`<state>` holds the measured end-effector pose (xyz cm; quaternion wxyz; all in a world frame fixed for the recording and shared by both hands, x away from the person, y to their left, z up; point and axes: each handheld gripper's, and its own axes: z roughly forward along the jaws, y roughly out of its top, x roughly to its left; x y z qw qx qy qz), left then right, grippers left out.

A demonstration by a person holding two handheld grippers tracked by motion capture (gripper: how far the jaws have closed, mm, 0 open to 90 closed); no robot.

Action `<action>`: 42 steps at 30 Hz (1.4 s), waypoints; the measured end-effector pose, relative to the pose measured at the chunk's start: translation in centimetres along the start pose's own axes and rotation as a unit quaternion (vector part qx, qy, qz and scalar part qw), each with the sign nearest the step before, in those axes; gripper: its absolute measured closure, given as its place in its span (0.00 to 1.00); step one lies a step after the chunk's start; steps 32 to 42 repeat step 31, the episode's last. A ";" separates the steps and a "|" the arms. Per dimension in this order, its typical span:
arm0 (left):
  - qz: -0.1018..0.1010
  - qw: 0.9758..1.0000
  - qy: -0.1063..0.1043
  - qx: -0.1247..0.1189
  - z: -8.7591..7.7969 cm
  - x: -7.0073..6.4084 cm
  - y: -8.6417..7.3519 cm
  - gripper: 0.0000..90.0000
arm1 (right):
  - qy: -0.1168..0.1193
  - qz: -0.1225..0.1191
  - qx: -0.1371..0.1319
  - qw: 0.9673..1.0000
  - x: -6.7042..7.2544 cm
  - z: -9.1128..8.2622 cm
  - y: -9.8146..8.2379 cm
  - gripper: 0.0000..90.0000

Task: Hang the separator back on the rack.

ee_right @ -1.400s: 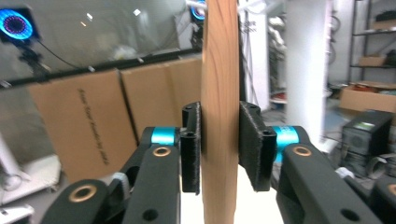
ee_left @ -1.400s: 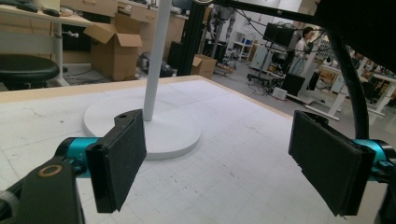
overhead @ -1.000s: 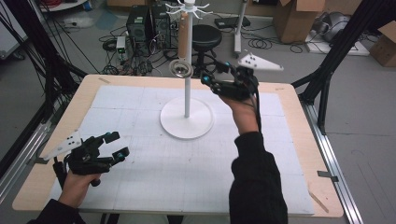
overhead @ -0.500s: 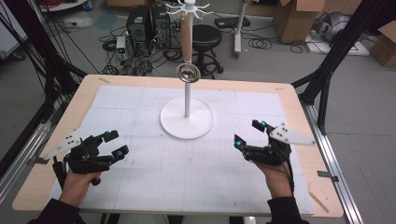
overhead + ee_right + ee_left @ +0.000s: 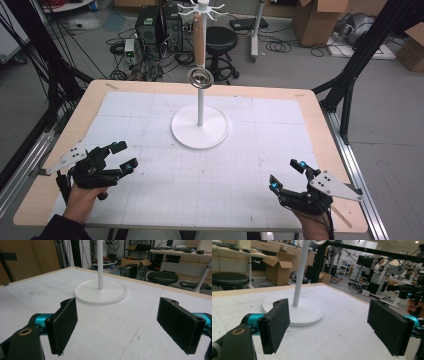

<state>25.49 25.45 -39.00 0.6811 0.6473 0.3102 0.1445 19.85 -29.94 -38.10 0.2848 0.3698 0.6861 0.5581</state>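
A white stand (image 5: 200, 132) with a round base and a thin pole rises from the middle of the table. A round metal ring-like piece (image 5: 200, 78) hangs on the pole, apart from both grippers. My left gripper (image 5: 126, 155) rests near the front left, open and empty; in the left gripper view the stand's base (image 5: 307, 312) lies beyond its pads (image 5: 275, 325). My right gripper (image 5: 286, 175) sits near the front right corner, open. Its jaws have just been opening, with nothing between them (image 5: 117, 327). The stand (image 5: 100, 293) is well ahead of it.
A white gridded mat (image 5: 240, 170) covers the wooden tabletop (image 5: 320, 125). Behind the table stand a black stool (image 5: 221, 37), a computer tower (image 5: 150, 25) and cardboard boxes (image 5: 312, 20). Black frame posts (image 5: 357, 60) flank the table.
My right hand came away from the metal piece on the pole and dropped to the front right of the table. The metal piece stays hanging. My left hand has not moved.
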 end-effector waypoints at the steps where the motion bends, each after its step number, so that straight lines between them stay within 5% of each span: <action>1: -0.001 1.000 -0.001 -0.001 0.0 0.0 0.0 0.21 | -0.002 -0.002 0.003 1.000 0.0 -0.2 -0.1 0.18; 42: -0.006 1.000 -0.001 0.006 0.3 0.0 -0.5 0.21 | -0.017 0.022 -0.004 1.000 -0.4 -0.3 -0.3 0.18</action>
